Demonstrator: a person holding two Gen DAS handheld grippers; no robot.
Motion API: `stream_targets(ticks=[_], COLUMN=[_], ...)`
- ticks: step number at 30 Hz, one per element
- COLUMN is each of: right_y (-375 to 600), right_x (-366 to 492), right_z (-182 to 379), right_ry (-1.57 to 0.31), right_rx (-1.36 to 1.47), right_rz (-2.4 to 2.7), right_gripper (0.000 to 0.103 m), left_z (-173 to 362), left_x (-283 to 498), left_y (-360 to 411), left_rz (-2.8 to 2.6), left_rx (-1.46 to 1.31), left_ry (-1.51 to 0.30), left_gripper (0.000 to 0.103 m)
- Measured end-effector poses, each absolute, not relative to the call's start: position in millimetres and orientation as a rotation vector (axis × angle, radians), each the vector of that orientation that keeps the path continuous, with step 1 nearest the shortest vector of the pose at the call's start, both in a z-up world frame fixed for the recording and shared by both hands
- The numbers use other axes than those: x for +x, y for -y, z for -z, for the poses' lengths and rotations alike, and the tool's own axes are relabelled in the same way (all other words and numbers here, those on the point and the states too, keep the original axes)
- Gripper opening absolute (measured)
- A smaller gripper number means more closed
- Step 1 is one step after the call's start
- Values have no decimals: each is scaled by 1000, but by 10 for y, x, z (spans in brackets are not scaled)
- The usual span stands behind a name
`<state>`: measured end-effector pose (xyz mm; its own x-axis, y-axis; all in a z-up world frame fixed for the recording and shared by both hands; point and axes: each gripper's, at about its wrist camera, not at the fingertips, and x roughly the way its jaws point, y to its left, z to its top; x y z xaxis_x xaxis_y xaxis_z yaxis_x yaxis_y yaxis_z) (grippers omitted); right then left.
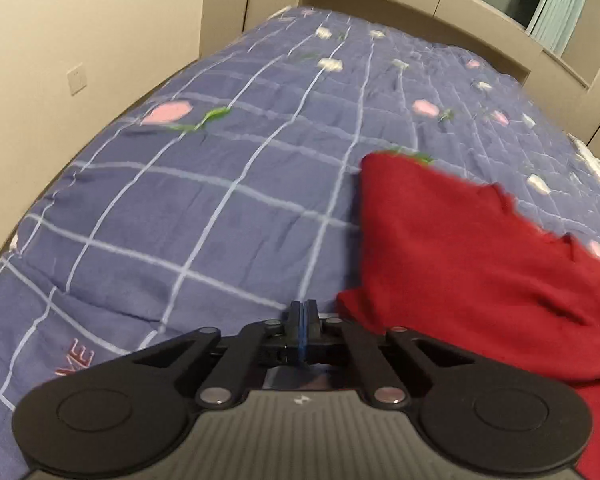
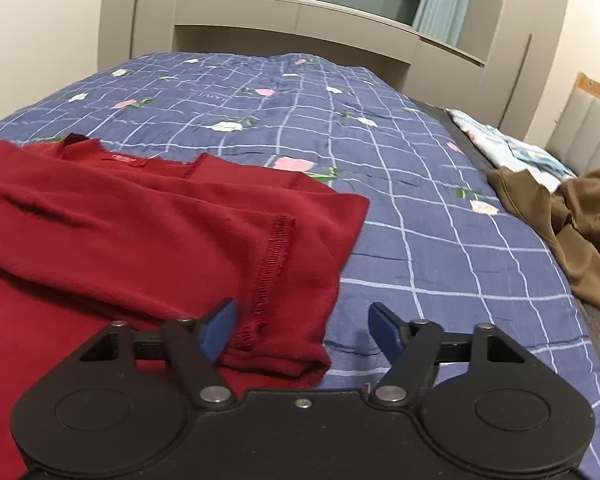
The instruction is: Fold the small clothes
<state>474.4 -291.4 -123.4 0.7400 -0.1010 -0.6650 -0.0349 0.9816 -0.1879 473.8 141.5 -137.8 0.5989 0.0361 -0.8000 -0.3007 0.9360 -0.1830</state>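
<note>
- Left gripper sits at 6 o'clock in my left wrist view, its blue pads pressed together with nothing between them, over the blue checked floral quilt
- From there I see the dark red knitted garment spread from 3 to 5 o'clock, just beside the closed fingers
- Right gripper I have spread wide, gripping nothing
- Between its fingers lies the garment's folded lower corner, stitched hem running toward 12 o'clock
- At 3 o'clock, well apart, I see a crumpled brown garment
</note>
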Motion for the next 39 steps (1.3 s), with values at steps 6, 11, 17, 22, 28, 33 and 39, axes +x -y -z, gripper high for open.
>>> stream_targets(ticks=[6,11,17,22,28,33,39], right_y=[2921,2886,2741,2526,2531,2702,2800], right_x=[4467,3989,3374,2900,2282,1960,1773], right_z=[985,728,508,532,550,603,773], right_ry=[-676,-608,-578,-652,-660,-726,-849], right_rx=[-186,-213,-231,-329,-401,-278,-94], right_rz=[15,-75,-236,-331,-341,-360,-310], right_gripper=[84,98,102,102,102,98,63], left_z=[1112,964,901,1008,1109,1114,1088], left_x=[4459,4126,3641,3250,2787,2422,2147], left_y=[-1438,-1362,-1230,-1148,-1069,-1033,-1082], left_rz=[-148,-132,-60,-33,26,92,138], left_rx=[-375,-330,-275,-234,-173,-184,-246], left_ry=[-843,-817,-835,-907,-964,-972,-1014], left_gripper=[53,77,92,92,94,92,71])
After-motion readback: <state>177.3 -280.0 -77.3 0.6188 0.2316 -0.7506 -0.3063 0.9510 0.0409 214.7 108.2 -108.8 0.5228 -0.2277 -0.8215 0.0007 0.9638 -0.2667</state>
